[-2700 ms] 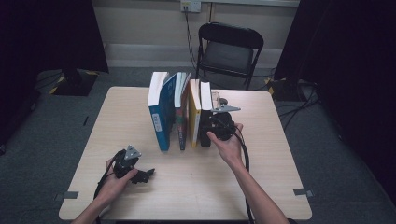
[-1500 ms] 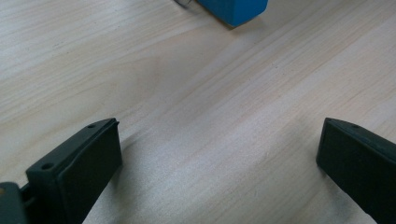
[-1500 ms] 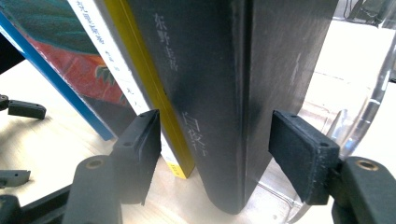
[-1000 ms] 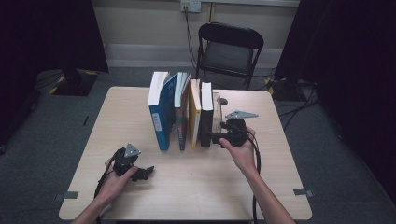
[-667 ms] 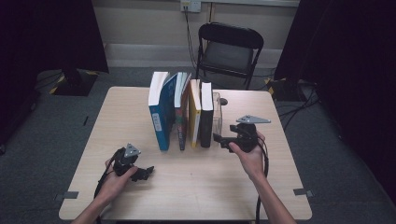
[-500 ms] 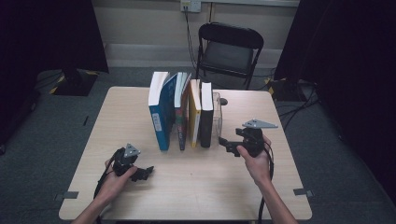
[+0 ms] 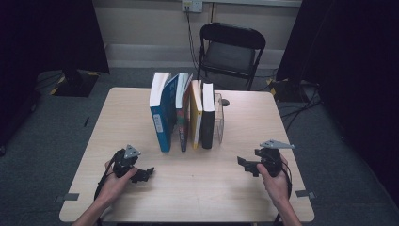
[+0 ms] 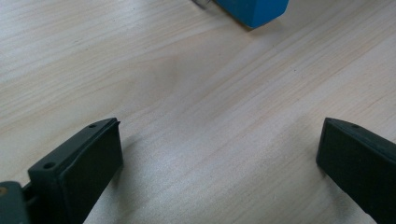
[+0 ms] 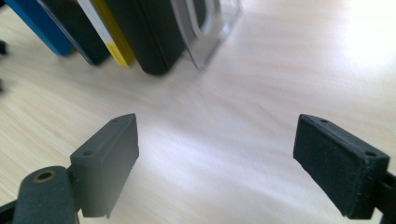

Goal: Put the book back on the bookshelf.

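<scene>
With both tongs, left (image 7: 141,174) and right (image 7: 248,165), gaping empty, rest them low on the desk (image 7: 197,188), well clear of the books (image 7: 183,115).

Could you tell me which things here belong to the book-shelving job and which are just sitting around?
Part of the job:
- row of upright books
- black book at its right end
- clear bookend beside it
- right hand-held gripper, open, empty
- left hand-held gripper, open, empty

Just there:
- folding chair
- wall socket
- table
</scene>
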The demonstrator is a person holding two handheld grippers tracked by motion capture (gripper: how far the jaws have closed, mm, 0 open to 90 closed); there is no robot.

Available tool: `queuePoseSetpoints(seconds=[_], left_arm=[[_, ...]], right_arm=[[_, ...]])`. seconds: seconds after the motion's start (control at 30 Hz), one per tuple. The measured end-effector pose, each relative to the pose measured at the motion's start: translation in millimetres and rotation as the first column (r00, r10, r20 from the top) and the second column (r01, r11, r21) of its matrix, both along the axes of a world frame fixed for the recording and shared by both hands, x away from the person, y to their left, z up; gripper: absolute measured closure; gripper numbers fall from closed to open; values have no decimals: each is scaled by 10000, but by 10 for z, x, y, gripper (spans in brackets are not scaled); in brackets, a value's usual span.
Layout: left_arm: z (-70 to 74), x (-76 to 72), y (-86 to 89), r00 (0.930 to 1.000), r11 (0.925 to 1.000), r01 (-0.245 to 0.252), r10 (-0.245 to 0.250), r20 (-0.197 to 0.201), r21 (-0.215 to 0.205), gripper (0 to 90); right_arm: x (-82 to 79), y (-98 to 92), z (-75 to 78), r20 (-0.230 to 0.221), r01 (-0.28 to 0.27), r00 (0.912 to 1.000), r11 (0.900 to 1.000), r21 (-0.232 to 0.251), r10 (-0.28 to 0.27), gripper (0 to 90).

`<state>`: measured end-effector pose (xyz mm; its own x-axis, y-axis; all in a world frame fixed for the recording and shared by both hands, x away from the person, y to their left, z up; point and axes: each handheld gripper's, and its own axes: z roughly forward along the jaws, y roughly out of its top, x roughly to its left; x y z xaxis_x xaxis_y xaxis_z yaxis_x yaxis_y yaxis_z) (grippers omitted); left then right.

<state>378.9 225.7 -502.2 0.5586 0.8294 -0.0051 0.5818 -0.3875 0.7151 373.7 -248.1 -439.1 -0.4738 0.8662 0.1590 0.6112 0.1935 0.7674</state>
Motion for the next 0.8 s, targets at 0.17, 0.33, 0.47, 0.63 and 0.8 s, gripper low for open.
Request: queuePoseSetpoints(seconds=[0.17, 0.33, 0.47, 0.63, 0.8], left_arm=[[1, 1, 1, 10000, 10000, 14, -15, 10, 16, 0], [0, 0, 1, 10000, 10000, 11, -11, 12, 16, 0], [0, 0, 1, 10000, 10000, 13, -13, 7, 11, 0], [0, 0, 1, 10000, 10000, 13, -13, 9, 16, 0], [-1, -1, -1, 10000, 10000, -1, 1, -1, -4, 0]], right_arm=[[-33, -145, -204, -503, 209, 9984, 9969, -761, -248, 142], [-8, -204, -387, -1199, 558, 9898, 9840, -1695, -768, 142], [-2, -176, -469, -1258, 645, 9877, 9749, -2132, -928, 134], [-50, -132, -536, -623, 900, 9924, 9711, -2210, -1062, 88], [-72, -153, -608, 127, 1036, 9946, 9776, -1834, -1030, 86]])
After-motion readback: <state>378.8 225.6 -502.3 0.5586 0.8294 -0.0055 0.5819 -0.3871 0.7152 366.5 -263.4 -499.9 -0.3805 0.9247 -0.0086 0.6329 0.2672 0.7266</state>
